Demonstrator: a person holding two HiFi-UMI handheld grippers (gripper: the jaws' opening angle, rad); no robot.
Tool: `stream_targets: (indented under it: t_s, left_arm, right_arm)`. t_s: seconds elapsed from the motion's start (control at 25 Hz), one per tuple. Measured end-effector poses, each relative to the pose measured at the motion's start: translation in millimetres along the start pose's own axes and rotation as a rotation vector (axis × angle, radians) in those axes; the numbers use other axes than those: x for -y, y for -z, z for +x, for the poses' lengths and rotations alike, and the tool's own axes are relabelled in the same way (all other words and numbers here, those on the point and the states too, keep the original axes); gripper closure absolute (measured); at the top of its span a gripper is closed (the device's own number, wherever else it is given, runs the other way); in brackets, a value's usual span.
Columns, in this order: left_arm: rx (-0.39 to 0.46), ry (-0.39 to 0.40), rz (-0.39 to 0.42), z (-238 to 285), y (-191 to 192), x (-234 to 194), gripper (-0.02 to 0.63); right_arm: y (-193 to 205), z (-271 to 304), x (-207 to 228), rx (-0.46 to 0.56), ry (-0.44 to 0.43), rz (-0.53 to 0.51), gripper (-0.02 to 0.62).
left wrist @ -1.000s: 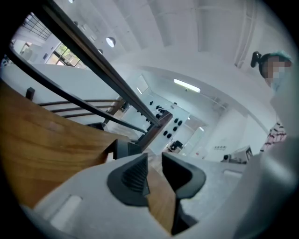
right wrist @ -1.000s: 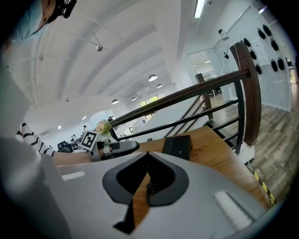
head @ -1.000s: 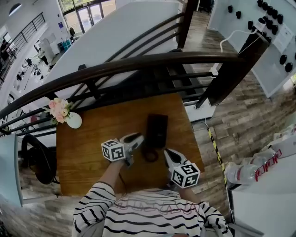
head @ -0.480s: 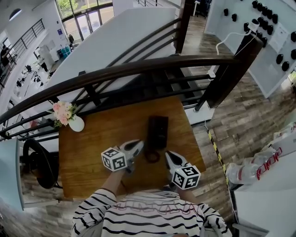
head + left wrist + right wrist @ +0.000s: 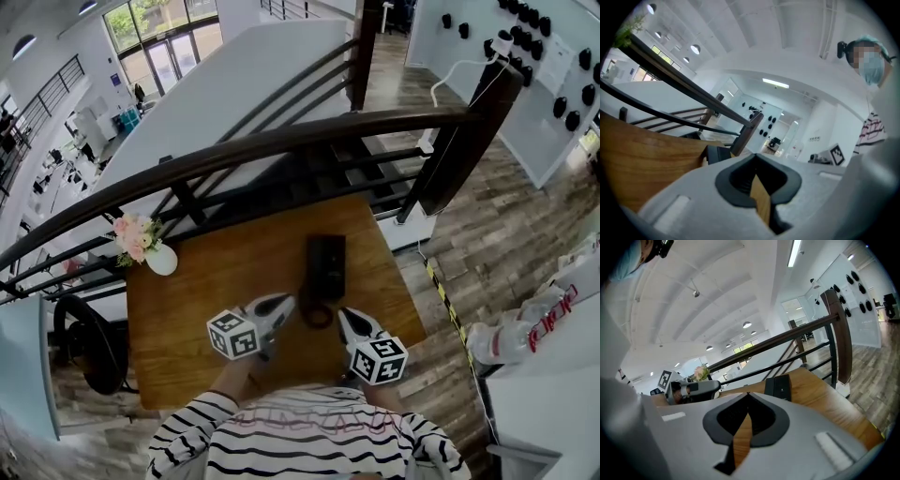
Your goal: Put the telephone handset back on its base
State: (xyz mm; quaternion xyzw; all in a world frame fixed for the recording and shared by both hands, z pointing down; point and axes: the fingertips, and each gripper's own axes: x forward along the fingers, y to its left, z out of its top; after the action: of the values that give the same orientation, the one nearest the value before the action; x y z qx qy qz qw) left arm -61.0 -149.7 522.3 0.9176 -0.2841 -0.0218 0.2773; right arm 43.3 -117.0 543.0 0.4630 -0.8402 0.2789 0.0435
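Fingers [image 5: 689, 201] of the left gripper [image 5: 284, 303] are pressed together, nothing between them, just left of the near end of the phone [image 5: 325, 266]. Right gripper [image 5: 347, 319] fingers are closed and empty, just right of that end. Phone, handset indistinct from base, lies on the surface [image 5: 187, 319]; its cord [image 5: 316, 315] loops between the 2 grippers.

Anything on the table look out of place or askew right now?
Nothing stands out. The black telephone lies flat and square on the wooden table, its cord curled at the near end. The flower vase stands upright, though close to the table's far left corner. Nothing is spilled.
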Motion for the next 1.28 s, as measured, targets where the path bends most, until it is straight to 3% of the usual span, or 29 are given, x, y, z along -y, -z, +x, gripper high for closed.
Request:
stream_targets:
  t_s: [0.8, 1.28]
  left_arm:
    - [-0.042, 0.014, 0.055, -41.4, 17.7, 22.4, 0.604]
    - [-0.018, -0.019, 0.07, -47.8, 21.5, 29.4, 0.604]
  right_arm:
    - [25.5, -20.3, -31.5, 0.059, 0.085, 0.004, 0.595]
    - [29.7, -32.9, -31.8, 0.073, 0.118, -0.002, 0.595]
